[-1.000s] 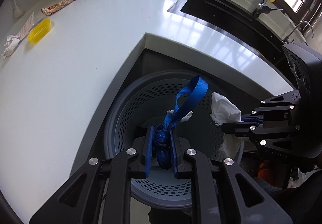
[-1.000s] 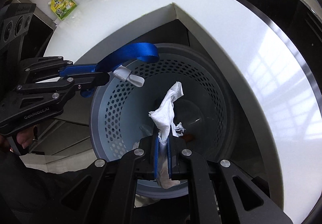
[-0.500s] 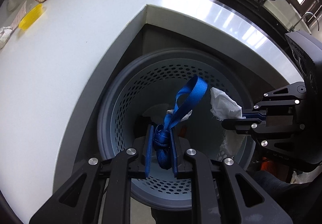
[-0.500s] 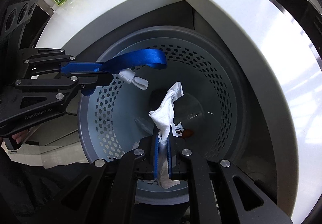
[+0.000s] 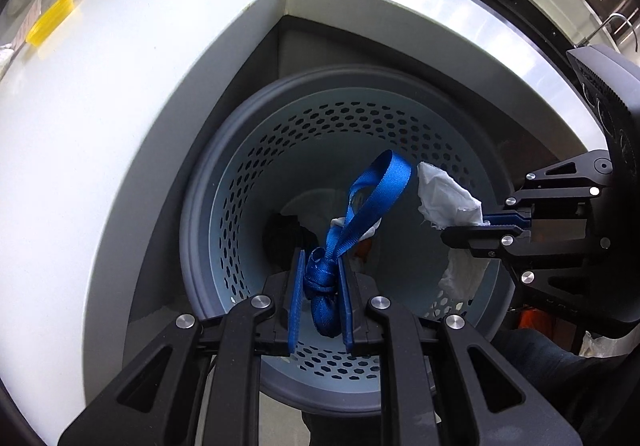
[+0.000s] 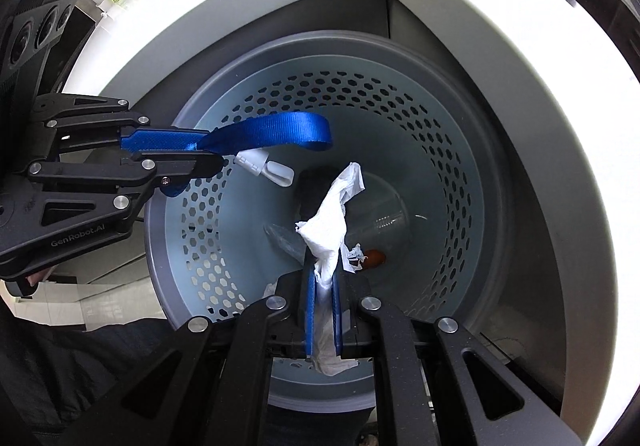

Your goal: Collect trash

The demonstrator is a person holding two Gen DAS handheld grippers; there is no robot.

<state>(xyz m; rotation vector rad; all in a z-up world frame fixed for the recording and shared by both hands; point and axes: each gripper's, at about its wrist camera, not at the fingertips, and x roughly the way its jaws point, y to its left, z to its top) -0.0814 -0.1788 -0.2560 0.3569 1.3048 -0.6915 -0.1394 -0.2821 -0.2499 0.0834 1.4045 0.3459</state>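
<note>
Your left gripper (image 5: 320, 286) pinches the knotted blue webbing strap (image 5: 360, 205), your right gripper (image 6: 322, 310) the crumpled white tissue (image 6: 332, 221); both poised above the perforated grey bin (image 6: 440, 149), ready to drop.

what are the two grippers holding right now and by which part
Left gripper clamps the blue woven strap at its knot; right gripper pinches the crumpled white tissue near its middle.

The left gripper (image 5: 320, 282) fills the lower centre of its own view, pointing steeply down, fingers (image 5: 295, 298) pinched narrow. The right gripper (image 6: 323, 306) likewise points down at lower centre, fingers nearly together. Each reaches in sideways at the other's frame edge.
</note>
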